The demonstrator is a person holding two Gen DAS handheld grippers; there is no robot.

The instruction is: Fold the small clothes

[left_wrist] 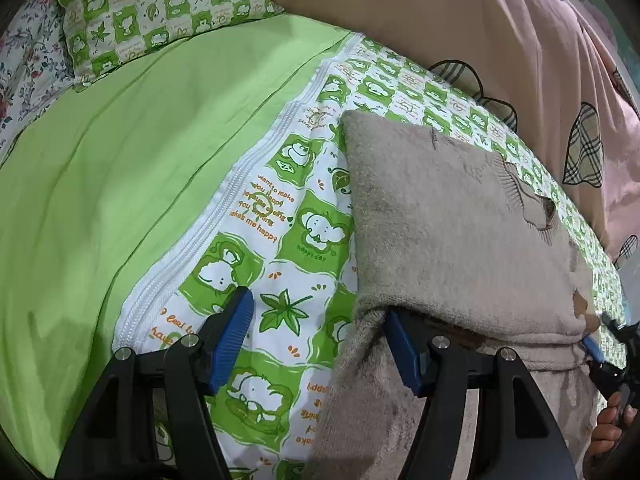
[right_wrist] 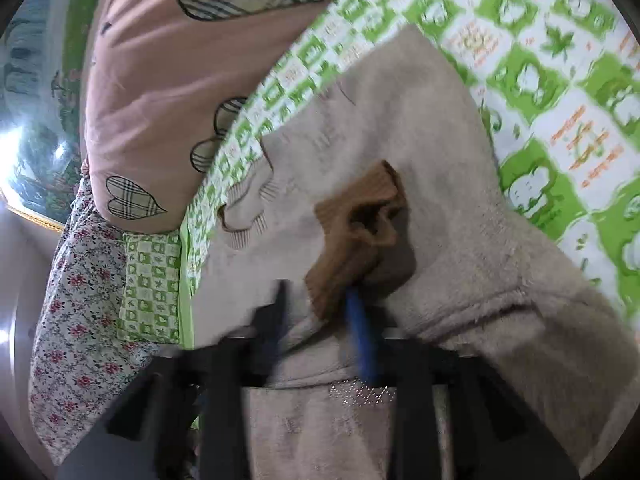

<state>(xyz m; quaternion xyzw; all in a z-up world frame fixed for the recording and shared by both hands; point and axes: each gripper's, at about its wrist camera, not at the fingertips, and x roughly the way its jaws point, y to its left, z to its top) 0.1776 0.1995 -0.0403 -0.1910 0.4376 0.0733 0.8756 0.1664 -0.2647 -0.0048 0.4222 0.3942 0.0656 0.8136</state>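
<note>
Left claw (left_wrist: 318,332): jaws spread wide; the blue pad (left_wrist: 402,350) on one finger is tucked under the folded hem of the sweater, the other pad sits clear on the bedding. Nothing pinched.
Right claw (right_wrist: 320,316): blurred; jaws narrowed on the brown ribbed cuff (right_wrist: 356,236); a firm grip cannot be confirmed.
Sweater (left_wrist: 452,216): grey, fuzzy, draped over both claws and lying flat ahead of them.
Frog-print cover (left_wrist: 288,216): beneath the sweater.
Green sheet (left_wrist: 120,168): left of the left claw.
Pink quilt (left_wrist: 500,40): beyond the sweater.
</note>
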